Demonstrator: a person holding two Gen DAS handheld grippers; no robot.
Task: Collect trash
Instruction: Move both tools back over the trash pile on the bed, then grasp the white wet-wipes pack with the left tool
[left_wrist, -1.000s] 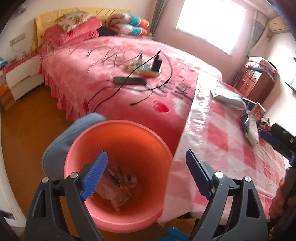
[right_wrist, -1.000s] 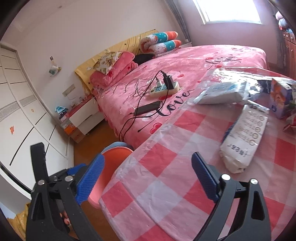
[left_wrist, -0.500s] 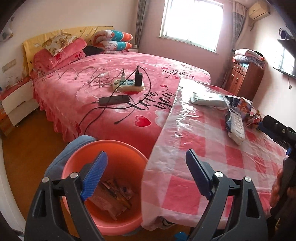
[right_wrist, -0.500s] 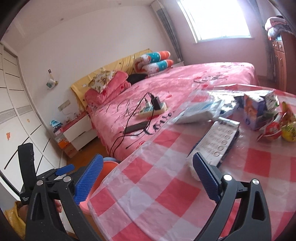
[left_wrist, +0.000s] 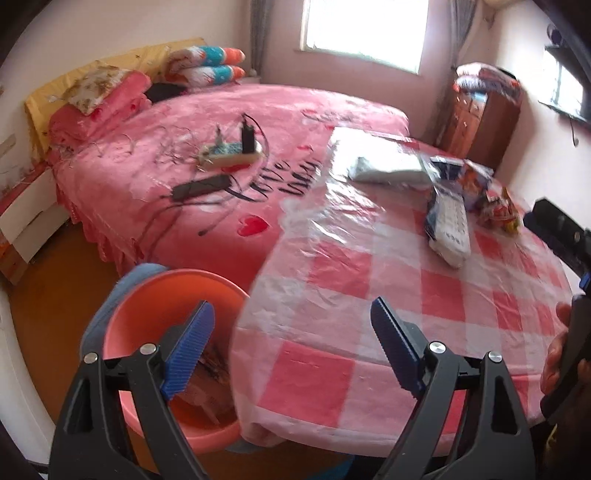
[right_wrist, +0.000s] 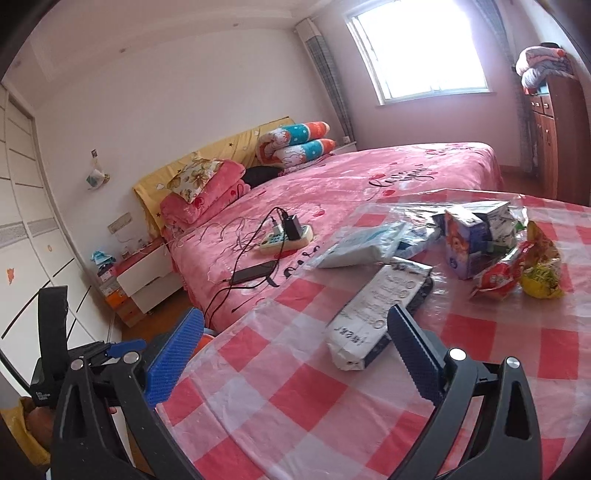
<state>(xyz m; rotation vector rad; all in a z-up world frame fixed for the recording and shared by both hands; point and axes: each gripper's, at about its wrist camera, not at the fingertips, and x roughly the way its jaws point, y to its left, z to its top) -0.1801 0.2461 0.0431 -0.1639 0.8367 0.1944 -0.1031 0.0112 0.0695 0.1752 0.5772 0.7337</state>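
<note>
Left gripper is hanging over the near edge of the checked surface, jaws standing wide apart with nothing between them. Right gripper is likewise gaping and empty. The trash is lying on the surface: a white wrapper nearest, a blue carton and red-and-yellow snack packets beyond. The orange bin is sitting on the floor beside the surface, wrappers showing inside.

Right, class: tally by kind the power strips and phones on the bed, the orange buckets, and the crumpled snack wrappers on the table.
Power strip: 1
Phone: 1
Orange bucket: 1
Crumpled snack wrappers: 2, red and yellow
Total: 5
</note>
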